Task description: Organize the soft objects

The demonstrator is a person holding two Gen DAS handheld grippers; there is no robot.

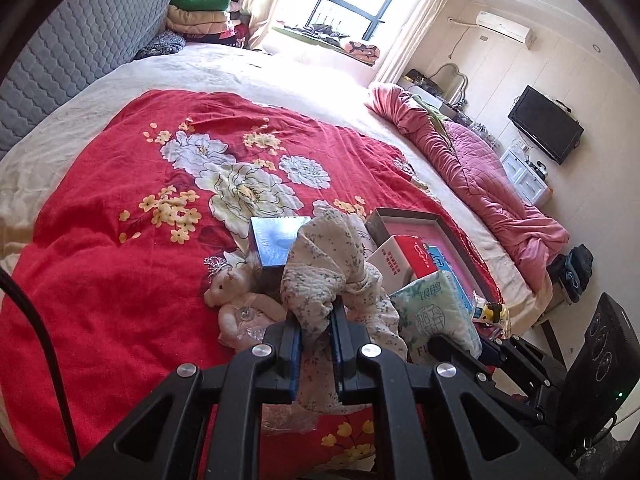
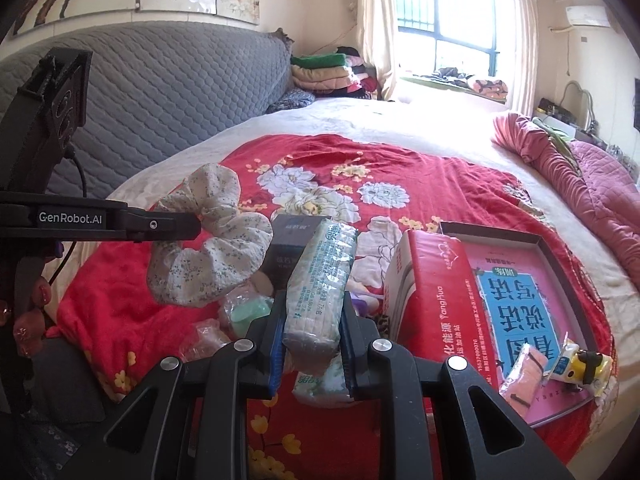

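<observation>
the floral cloth (image 1: 320, 264), a crumpled cream piece with small grey-green sprigs and gathered, ruffled edges, is pinched between the left gripper (image 1: 316, 320) pads, its jaws nearly together; it bunches above the fingertips and hangs clear of the bed. in the right wrist view it (image 2: 208, 240) droops in a loop from the tip of that gripper (image 2: 192, 226). the right gripper (image 2: 312, 320) clamps a tissue pack (image 2: 320, 280), a soft white block in clear printed wrap, standing up between narrowly parted jaws. below lie a plush toy (image 1: 236, 292), a blue box (image 1: 276, 240), a red carton (image 2: 436, 300) and an open tray (image 2: 536, 240) with a book, all on a red flowered blanket (image 1: 120, 220) across the cream bed (image 1: 280, 68).
</observation>
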